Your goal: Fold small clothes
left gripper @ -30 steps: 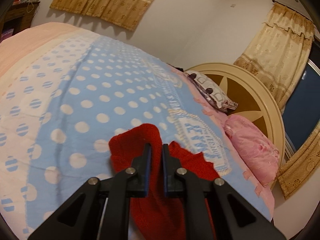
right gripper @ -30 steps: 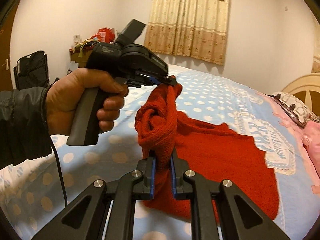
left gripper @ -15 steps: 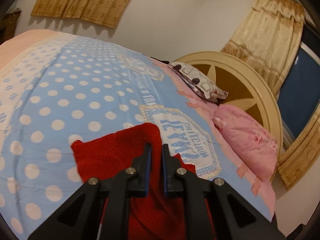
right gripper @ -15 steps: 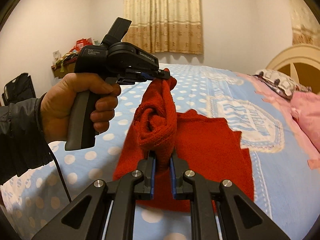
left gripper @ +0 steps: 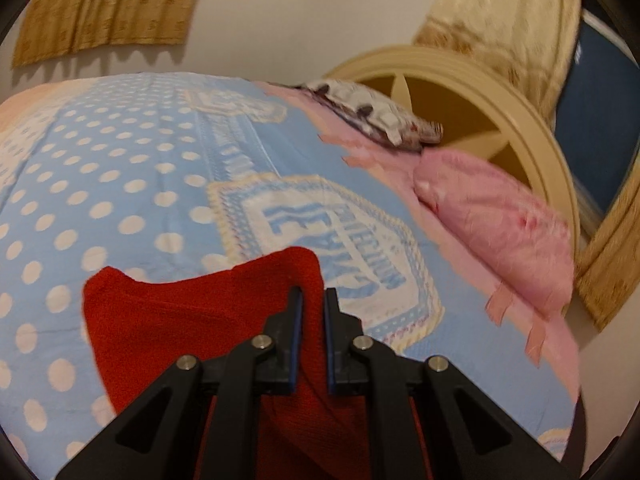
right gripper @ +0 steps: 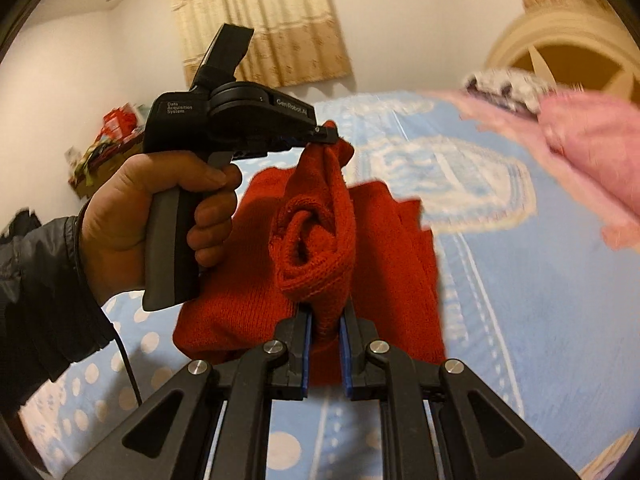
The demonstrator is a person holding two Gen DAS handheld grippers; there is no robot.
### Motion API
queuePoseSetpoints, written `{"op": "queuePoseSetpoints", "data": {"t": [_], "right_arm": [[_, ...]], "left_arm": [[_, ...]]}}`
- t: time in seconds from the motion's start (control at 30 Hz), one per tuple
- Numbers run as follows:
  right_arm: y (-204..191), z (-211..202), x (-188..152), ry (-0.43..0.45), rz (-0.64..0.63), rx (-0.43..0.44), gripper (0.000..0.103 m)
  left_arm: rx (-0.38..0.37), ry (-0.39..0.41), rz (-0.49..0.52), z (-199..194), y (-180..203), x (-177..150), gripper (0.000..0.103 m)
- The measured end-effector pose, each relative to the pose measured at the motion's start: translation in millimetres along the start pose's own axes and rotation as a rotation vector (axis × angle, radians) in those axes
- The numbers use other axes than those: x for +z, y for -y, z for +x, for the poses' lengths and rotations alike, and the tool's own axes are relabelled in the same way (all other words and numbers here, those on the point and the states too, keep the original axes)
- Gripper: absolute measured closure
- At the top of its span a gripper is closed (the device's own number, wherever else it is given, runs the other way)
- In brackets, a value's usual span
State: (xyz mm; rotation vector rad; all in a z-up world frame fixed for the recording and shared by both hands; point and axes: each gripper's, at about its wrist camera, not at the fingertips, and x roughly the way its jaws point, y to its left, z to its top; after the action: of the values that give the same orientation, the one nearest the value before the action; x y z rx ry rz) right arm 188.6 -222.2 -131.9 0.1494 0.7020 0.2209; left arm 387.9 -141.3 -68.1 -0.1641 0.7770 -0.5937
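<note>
A red knitted garment (right gripper: 392, 264) lies partly on the blue polka-dot bedspread (right gripper: 520, 320), and one edge of it is lifted. My right gripper (right gripper: 325, 316) is shut on a bunched fold of the garment. My left gripper (right gripper: 326, 136) shows in the right wrist view, held by a hand, and is shut on the raised top of the same edge. In the left wrist view the left gripper (left gripper: 310, 300) pinches the red garment (left gripper: 180, 320), which spreads out below and to the left on the bedspread (left gripper: 120, 184).
A pink pillow (left gripper: 500, 232) and a patterned pillow (left gripper: 372, 112) lie against the cream round headboard (left gripper: 500, 92) at the right. Beige curtains (right gripper: 260, 20) hang on the walls. A cluttered table (right gripper: 104, 148) stands far left behind the bed.
Both grippers have swung to the right toward the headboard, carrying the held edge of the red garment. More of the garment lies flat to the left of the left gripper.
</note>
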Motion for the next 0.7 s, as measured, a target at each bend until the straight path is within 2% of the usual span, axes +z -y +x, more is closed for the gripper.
{"op": "queuePoseSetpoints", "data": {"t": [0.27,0.33,0.4,0.47,0.53,0.6,0.67,0.7], "right_arm": [[34.5,8.6,-10.1,-0.065,0.156,0.045,0.092],[40.2,9.4,-11.7,-0.068,0.185,0.063,0.092],[47.8,10.1,-13.8,-0.071,0.221,0.082,0.092],[55.2,8.9,-14.8,-0.069,0.257,0.099,0.092],[59.3,7.4,-14.2,-0.059,0.277,0.108,0.092],[59.6,5.6,-13.8,-0.054,0.284,0.126,0.089],[59.8,0.6,-13.5,-0.041,0.282,0.125,0.083],[59.7,-4.5,-12.8,-0.024,0.28,0.116,0.078]], "left_arm": [[0.046,-0.072,0.121,28.9,33.3,-11.6,0.093],[0.072,-0.096,0.153,34.9,38.4,-13.7,0.091],[0.11,-0.111,0.175,36.2,42.5,-15.1,0.084],[0.126,-0.099,0.189,28.3,47.8,-13.0,0.083],[0.101,-0.037,0.218,5.4,54.2,-10.3,0.076],[0.095,0.018,0.238,-21.0,55.0,-12.0,0.045],[0.102,0.059,0.26,-47.9,50.6,-20.7,0.036],[0.106,0.067,0.264,-57.5,47.1,-26.1,0.036]]}}
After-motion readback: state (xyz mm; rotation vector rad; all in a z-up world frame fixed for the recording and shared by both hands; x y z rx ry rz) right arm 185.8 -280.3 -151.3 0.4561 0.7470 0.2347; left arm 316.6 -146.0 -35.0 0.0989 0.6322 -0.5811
